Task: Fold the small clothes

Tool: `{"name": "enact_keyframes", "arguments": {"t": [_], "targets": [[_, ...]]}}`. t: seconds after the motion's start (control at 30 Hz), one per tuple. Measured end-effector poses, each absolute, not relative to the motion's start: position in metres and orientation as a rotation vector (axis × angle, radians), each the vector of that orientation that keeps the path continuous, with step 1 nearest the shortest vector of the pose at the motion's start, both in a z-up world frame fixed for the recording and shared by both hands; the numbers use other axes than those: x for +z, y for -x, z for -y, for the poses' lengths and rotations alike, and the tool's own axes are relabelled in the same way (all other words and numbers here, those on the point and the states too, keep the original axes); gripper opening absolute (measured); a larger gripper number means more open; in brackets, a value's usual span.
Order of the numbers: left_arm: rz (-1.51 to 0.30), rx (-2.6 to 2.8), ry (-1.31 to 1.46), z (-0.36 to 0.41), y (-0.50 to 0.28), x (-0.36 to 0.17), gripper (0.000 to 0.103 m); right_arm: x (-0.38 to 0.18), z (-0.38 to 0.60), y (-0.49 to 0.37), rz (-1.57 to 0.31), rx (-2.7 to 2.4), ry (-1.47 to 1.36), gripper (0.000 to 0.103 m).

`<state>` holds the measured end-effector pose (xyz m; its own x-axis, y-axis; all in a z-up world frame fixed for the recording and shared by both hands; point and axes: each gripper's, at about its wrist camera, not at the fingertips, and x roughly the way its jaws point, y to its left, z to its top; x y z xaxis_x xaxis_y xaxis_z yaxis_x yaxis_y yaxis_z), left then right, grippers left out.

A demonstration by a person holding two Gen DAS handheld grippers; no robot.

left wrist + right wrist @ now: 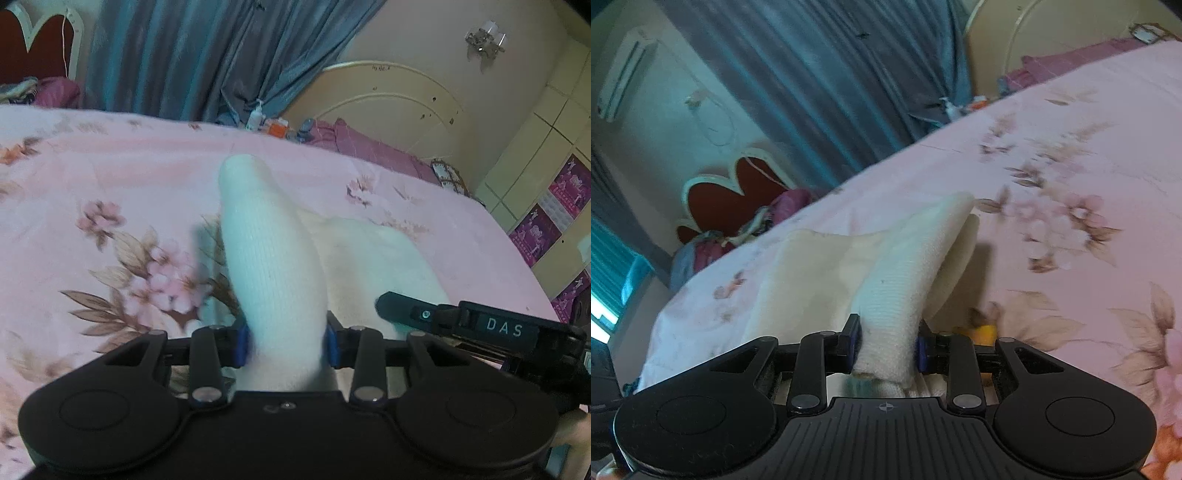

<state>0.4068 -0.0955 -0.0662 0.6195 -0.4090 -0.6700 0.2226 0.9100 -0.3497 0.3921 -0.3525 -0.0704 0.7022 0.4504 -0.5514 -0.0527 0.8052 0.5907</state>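
A small white knitted garment (273,258) lies on the pink flowered bedspread (110,177), one end lifted off it. My left gripper (286,341) is shut on that raised end, the blue pads pressing the cloth from both sides. In the right wrist view the same white garment (905,266) rises from the bed towards the camera, and my right gripper (888,345) is shut on another bunched part of it. The other gripper's black finger (417,314) shows at the right of the left wrist view. A flatter cream part (812,266) rests on the bedspread (1071,147).
Grey-blue curtains (177,55) hang behind the bed. A cream headboard (399,107), purple pillows (369,144) and small bottles (255,116) sit at the far side. Cupboard doors (546,147) stand at the right. A red-and-white headboard (738,188) with piled cloth stands beyond the bed's edge.
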Motion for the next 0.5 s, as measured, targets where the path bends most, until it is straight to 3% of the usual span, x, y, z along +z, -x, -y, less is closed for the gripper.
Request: {"name": "enact_keyframes", "arguments": {"t": [0.5], "targets": [[-0.762, -0.404, 0.252, -0.096, -0.387, -0.034, 0.037, -0.034, 0.151, -0.372, -0.700, 0.297, -0.564, 0.028]]}}
